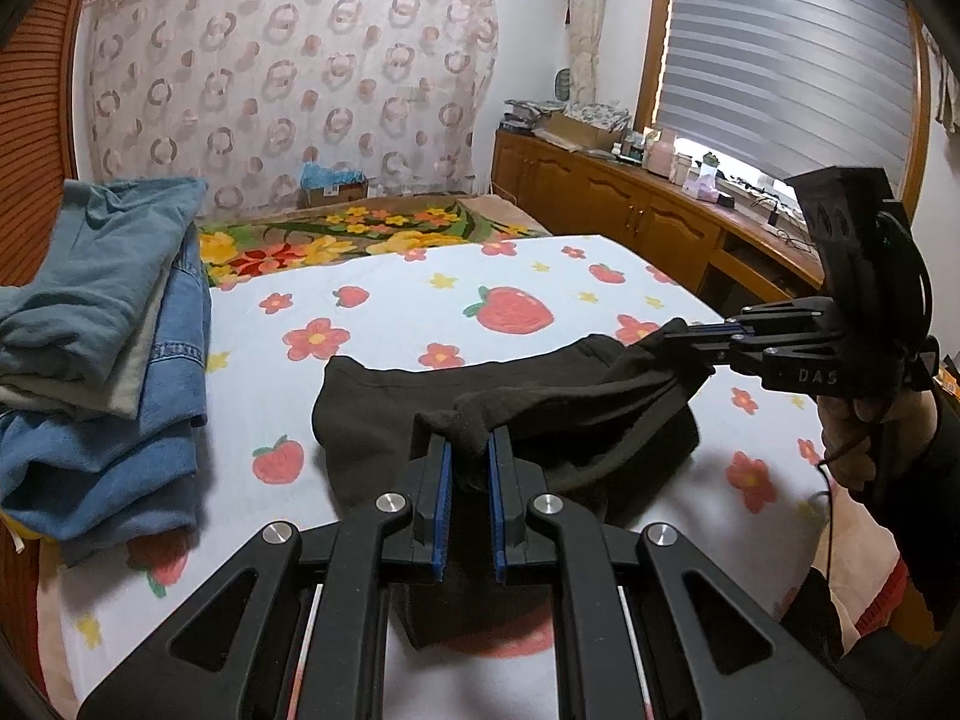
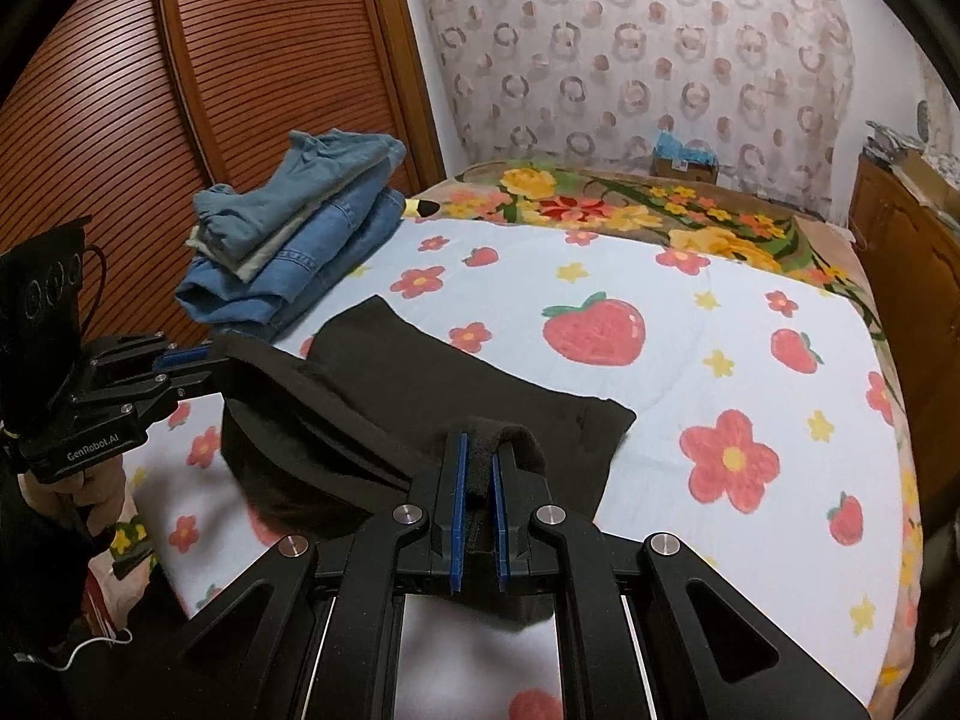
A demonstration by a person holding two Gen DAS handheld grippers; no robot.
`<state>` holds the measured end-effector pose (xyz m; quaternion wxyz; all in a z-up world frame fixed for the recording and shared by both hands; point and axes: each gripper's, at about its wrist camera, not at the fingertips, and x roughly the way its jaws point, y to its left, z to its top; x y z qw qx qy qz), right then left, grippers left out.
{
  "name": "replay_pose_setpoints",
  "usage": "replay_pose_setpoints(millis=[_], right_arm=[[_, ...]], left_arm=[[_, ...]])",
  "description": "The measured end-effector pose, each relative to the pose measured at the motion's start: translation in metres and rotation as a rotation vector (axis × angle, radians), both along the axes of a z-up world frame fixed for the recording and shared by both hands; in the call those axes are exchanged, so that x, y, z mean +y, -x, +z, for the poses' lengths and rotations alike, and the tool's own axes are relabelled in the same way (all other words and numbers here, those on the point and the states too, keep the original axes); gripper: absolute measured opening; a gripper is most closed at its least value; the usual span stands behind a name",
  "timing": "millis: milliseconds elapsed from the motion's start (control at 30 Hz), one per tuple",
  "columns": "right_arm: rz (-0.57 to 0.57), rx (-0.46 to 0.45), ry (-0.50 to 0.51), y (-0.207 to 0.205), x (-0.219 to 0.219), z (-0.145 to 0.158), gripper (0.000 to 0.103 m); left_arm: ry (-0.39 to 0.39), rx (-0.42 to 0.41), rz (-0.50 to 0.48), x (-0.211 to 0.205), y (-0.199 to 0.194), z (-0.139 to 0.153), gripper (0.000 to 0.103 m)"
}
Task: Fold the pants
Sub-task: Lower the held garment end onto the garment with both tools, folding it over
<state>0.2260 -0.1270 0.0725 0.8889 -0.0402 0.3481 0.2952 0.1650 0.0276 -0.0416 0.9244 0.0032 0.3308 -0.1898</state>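
Black pants lie partly folded on the bed, and show in the right wrist view too. My left gripper is shut on one corner of the near edge, lifted off the sheet. My right gripper is shut on the other corner of the same edge. Each gripper shows in the other's view: the right one at the right, the left one at the left. The held edge hangs between them above the flat part of the pants.
A stack of folded blue jeans and clothes sits at the bed's left side by a wooden slatted door. The strawberry-print sheet spreads beyond the pants. Wooden cabinets run along the right.
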Motion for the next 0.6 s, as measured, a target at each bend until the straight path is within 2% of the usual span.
replay_pose_setpoints(millis=[300,600], right_arm=[[0.005,0.045,0.020,-0.031,0.012,-0.015,0.007],[0.005,0.024,0.032,-0.044,0.015,-0.010,0.007]], left_arm=[[-0.001,0.046,0.003,0.005,-0.024,-0.014,0.012],[0.014,0.023,0.009,0.007,-0.038,-0.008,0.012]])
